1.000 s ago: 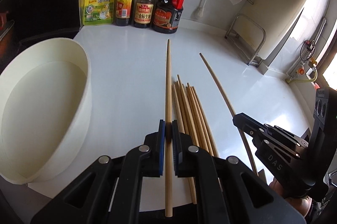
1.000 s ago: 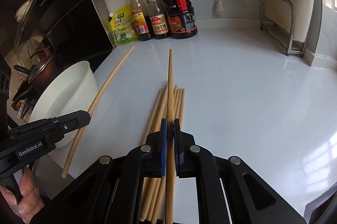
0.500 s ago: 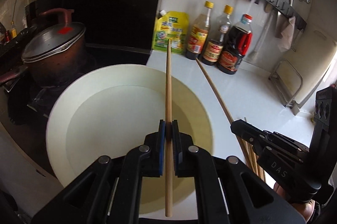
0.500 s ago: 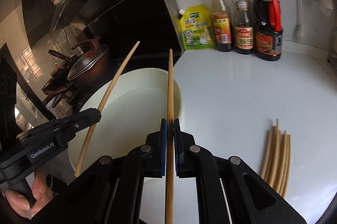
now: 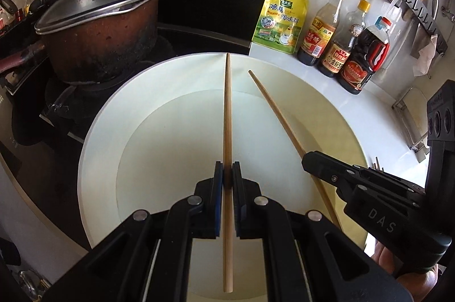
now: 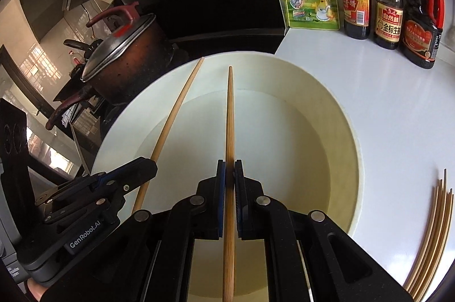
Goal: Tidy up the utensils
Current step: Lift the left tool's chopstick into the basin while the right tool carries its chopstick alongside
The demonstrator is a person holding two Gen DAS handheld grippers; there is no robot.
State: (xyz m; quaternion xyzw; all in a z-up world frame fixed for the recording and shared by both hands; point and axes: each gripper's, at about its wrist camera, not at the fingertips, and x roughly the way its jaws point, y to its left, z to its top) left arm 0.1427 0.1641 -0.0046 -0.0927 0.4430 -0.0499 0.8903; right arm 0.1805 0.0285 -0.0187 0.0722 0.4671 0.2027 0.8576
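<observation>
Over the round, smooth white basin [image 5: 93, 137], the left gripper [image 5: 227, 177] pinches a slim wooden chopstick [image 5: 227, 114]; beside it the right gripper [image 6: 229, 174] clamps a second chopstick [image 6: 229, 114]. More chopsticks [image 6: 432, 231] lie bundled on the glossy counter [image 6: 398, 108], right.

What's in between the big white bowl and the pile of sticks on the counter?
Nothing. In the right wrist view, only bare white counter lies between the bowl and the chopstick pile.
</observation>
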